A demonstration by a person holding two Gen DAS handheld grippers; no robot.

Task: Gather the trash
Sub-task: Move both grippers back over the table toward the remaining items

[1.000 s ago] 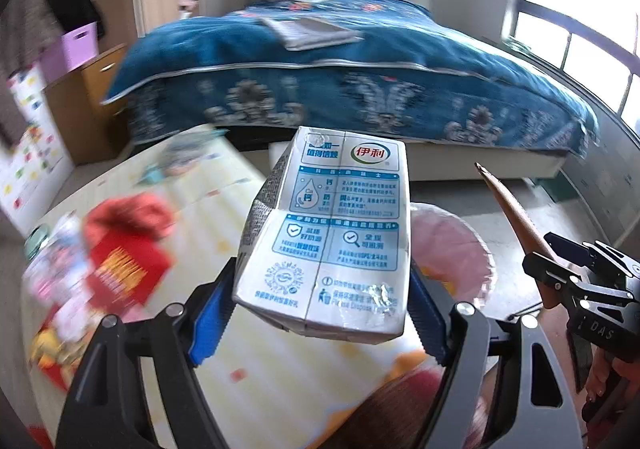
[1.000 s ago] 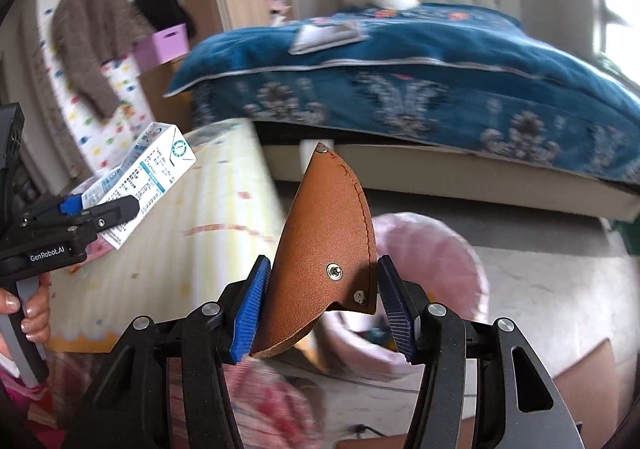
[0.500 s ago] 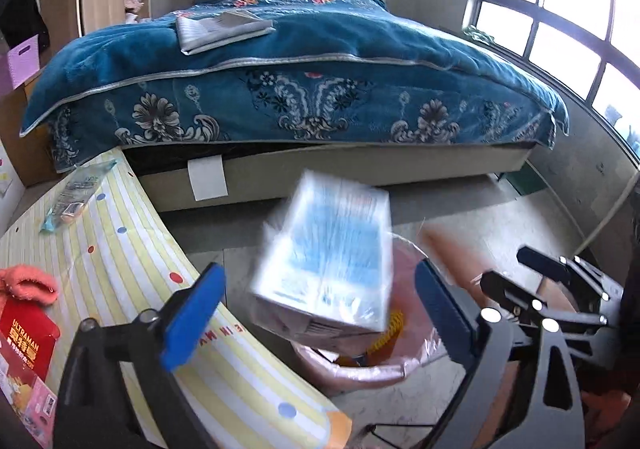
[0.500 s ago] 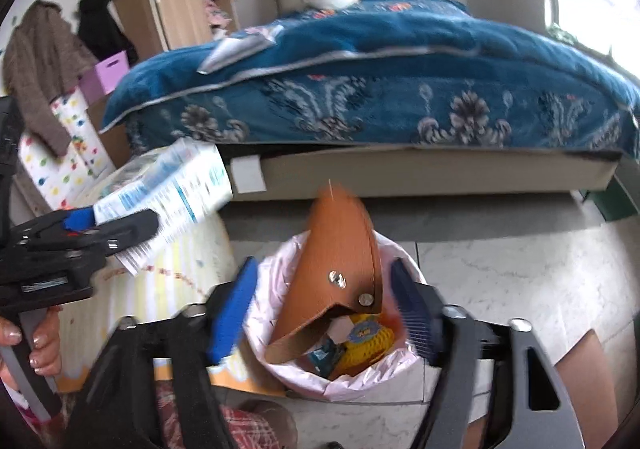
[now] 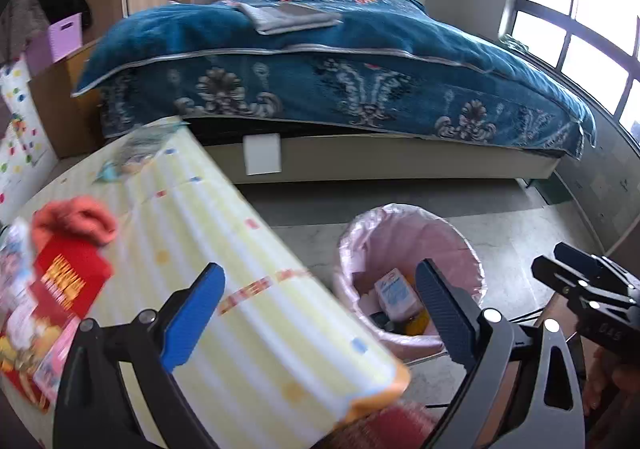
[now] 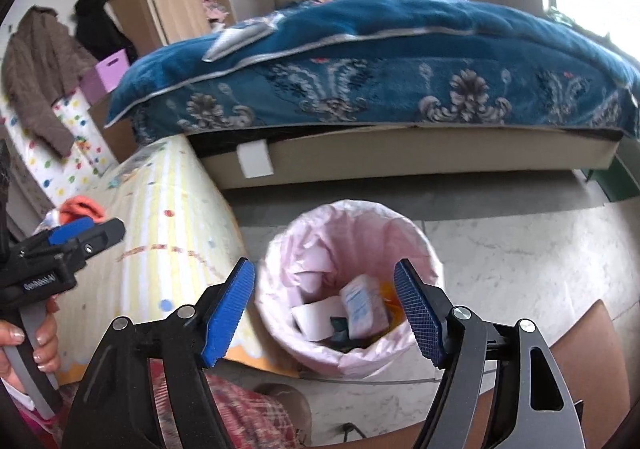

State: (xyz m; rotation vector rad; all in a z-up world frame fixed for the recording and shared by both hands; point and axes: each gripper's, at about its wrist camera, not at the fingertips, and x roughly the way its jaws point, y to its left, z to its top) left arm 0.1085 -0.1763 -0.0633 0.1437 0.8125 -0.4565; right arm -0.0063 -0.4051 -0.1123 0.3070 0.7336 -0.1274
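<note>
Beside the table (image 5: 256, 313), on the pale stone floor (image 6: 500, 249), stands a round bin (image 6: 420, 233) w/ a crinkly pink plastic liner. Trash sits in its bottom: a white-and-blue milk carton (image 6: 365, 305) lying tilted, a white boxy piece (image 6: 316, 317) touching it on the left, something yellow-orange (image 6: 390, 295) at the right, dark scraps underneath.

Left hand-held gripper (image 5: 320, 313): jaws wide apart, nothing between the blue ribbed pads; it hangs over the table edge, w/ the bin seen between and beyond its fingers. Right hand-held gripper (image 6: 324, 313): jaws also spread, empty, framing the bin opening from above. In the right wrist view the left tool shows at the far left, gripped by a hand (image 6: 38, 341).

Table wears a yellow-and-white striped cloth w/ coloured dots and a scalloped orange hem. Still on it, far side from the bin: a red printed packet (image 5: 70, 281), a coral knit item (image 5: 76, 221), a crinkly clear wrapper (image 5: 132, 157) near the far end, more blurred colourful packaging at the left edge; can't tell what.

Behind: a bed (image 5: 340, 69) w/ plush blue floral bedspread, tufted beige headboard, folded grey cloth on top. A lilac box (image 6: 106, 77) and hanging coats at left, windows at right. Brown board (image 6: 592, 361) lies near the bin, lower right.
</note>
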